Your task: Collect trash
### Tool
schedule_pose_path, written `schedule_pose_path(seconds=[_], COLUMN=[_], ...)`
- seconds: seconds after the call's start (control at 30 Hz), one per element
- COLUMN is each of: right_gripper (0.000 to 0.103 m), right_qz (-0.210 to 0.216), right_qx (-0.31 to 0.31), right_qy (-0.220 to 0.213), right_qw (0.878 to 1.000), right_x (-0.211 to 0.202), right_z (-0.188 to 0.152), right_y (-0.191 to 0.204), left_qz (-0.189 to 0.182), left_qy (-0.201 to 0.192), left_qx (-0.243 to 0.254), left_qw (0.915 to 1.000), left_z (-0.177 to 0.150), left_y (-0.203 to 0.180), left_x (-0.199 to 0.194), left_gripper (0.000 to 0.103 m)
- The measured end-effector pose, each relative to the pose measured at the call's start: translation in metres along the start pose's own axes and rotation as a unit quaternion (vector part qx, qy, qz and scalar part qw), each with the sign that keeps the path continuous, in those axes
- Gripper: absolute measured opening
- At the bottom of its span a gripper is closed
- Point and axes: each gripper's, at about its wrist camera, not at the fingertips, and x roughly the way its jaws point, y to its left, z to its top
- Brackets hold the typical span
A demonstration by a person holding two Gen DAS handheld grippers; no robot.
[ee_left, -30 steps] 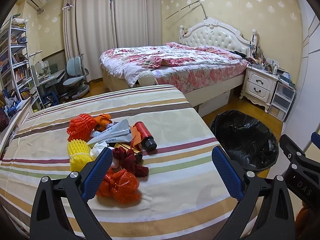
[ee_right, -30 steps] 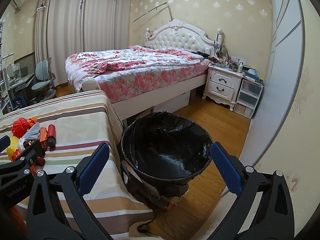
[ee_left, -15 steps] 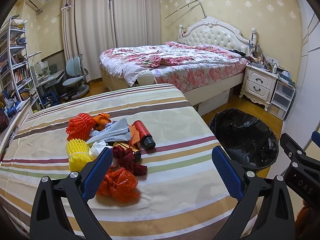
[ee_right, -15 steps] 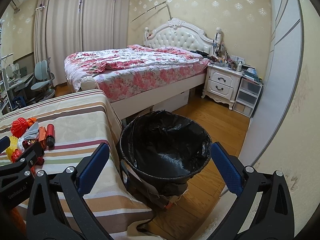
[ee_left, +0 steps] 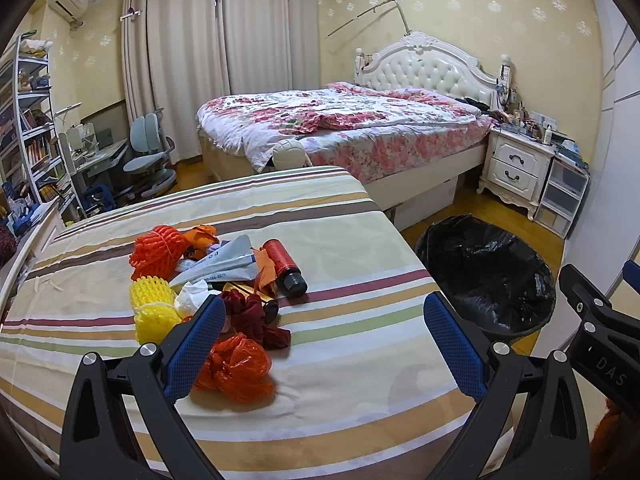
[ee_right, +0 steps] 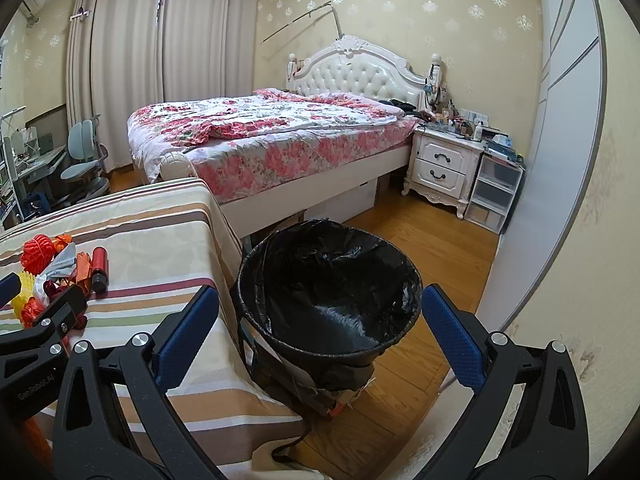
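Tongs first: the left gripper has its blue-padded fingers spread wide with nothing between them, held above the near part of a table covered in a striped cloth. Just past its left finger lies the pile of trash: an orange plastic bag nearest, a dark red crumpled wrapper behind it, yellow foam netting to the left, orange foam netting farther back, a grey-white paper wrapper and a red bottle with a black cap lying on its side.

The right gripper is likewise spread wide and holds nothing. It hangs above a bin lined with a black bag, which stands on the wooden floor just beside the table's right edge. Beyond are a bed with a flowered cover, a white nightstand and closed curtains.
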Motion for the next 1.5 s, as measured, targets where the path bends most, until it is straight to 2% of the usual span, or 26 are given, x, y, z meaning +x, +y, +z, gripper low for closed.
schedule_pose_path(seconds=[1.3,1.5], right_gripper=[0.099,0.099], right_qz=[0.0,0.008], right_qx=[0.003,0.003], right_qy=[0.004,0.01], right_qw=[1.0,1.0], right_x=[0.0,0.002], right_z=[0.003,-0.013], right_y=[0.0,-0.006], left_qz=[-0.004,-0.006], left_qy=[0.005,0.007], left_qx=[0.002,0.002], left_qw=[1.0,1.0], left_z=[-0.008,-0.008], left_y=[-0.008,-0.01], left_x=[0.001,0.0], left_gripper=[0.097,0.096])
